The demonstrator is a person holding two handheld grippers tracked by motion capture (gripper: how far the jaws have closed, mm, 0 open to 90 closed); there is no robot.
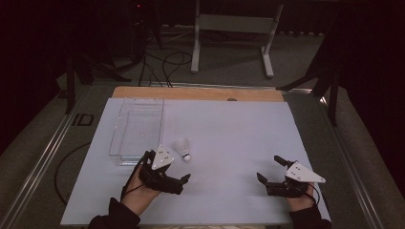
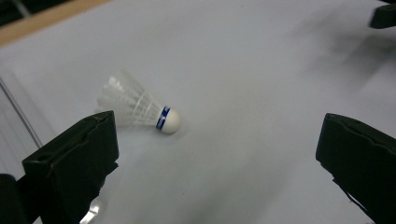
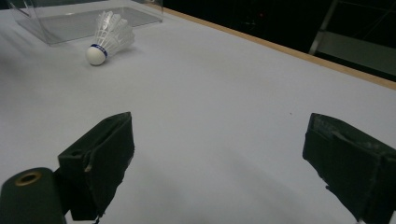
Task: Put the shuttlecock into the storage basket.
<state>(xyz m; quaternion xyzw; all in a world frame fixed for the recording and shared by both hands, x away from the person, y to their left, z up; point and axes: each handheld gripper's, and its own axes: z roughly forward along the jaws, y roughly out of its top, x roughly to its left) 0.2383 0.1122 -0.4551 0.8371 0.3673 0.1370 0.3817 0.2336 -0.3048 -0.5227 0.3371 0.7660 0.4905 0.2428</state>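
A white feathered shuttlecock (image 1: 183, 149) with a blue band and a white cork lies on its side on the white table sheet (image 1: 229, 138). Left of it stands a clear plastic box (image 1: 136, 131), with nothing inside. My left gripper (image 1: 167, 166) is open just in front of the shuttlecock. In the left gripper view the shuttlecock (image 2: 140, 109) lies ahead of my open left gripper (image 2: 217, 140), nearer the left jaw, untouched. My right gripper (image 1: 268, 167) is open at the front right, holding nothing. In the right gripper view my right gripper (image 3: 219, 135) faces bare sheet, with the shuttlecock (image 3: 109, 35) and box (image 3: 70, 21) far off.
A strip of wooden tabletop (image 1: 200, 93) shows past the sheet's far edge. On the floor behind stand a white metal frame (image 1: 234, 28) and loose cables (image 1: 162, 64). The tip of the right gripper (image 2: 385, 16) shows at the top right of the left gripper view.
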